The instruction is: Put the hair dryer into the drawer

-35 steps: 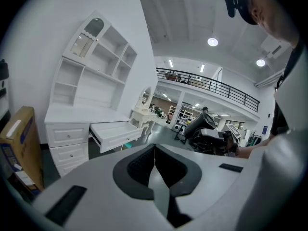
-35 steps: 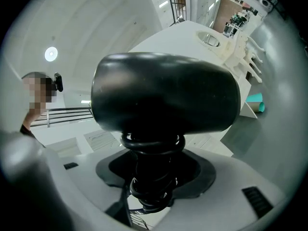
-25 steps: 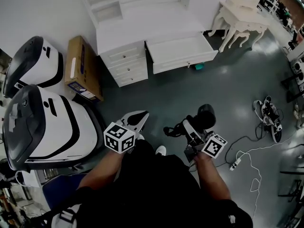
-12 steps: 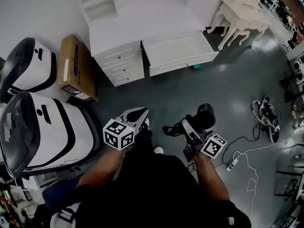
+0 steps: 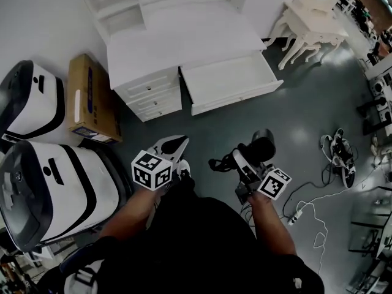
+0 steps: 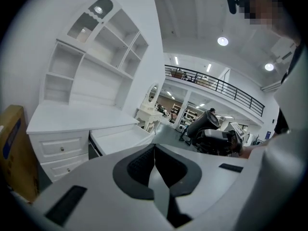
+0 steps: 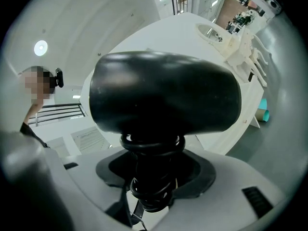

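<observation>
Inside clenched right gripper [image 5: 243,166], hair dryer [image 7: 163,93], handle behind cord [image 7: 151,146]; left gripper [image 6: 154,162] closed, empty.

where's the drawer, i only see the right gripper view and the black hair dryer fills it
Observer: In the head view, the open white drawer is pulled out of the white desk, ahead of the right tool that grips the black hair dryer.
Operator: anything in it
Observer: Nothing shows inside it from the head view.
Operator: and the left tool
Observer: The left gripper view shows the left tool shut, with nothing between its jaws.
</observation>
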Demonstrator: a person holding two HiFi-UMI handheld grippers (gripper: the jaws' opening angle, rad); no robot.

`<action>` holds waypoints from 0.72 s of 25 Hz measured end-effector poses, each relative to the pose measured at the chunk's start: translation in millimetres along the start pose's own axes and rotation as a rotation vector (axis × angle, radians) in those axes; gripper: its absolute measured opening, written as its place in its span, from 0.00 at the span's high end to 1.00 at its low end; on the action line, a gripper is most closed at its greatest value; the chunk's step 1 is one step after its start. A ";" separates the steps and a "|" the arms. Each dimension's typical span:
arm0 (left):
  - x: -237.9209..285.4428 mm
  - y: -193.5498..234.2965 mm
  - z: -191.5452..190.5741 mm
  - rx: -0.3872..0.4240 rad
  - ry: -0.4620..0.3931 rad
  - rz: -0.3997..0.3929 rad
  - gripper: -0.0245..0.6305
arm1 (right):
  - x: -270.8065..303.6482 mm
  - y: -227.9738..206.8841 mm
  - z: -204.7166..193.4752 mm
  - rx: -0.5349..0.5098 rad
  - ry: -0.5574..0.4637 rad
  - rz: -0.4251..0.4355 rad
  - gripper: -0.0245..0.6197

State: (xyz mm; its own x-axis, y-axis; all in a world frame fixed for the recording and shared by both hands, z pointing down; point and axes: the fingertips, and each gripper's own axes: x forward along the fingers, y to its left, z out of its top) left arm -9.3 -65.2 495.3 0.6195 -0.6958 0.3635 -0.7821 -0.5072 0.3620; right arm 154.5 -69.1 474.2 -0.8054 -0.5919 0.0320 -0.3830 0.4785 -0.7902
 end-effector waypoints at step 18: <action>22.4 138.6 65.0 0.016 -0.011 0.007 0.95 | 145.8 -24.3 55.4 -0.113 0.017 -0.053 0.59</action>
State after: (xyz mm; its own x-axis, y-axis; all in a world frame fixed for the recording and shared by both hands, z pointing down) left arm -108.2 -184.1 497.7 0.6132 -0.7050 0.3563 -0.7875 -0.5103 0.3455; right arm 71.4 -202.9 464.2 -0.7898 -0.6076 0.0837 -0.4734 0.5172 -0.7131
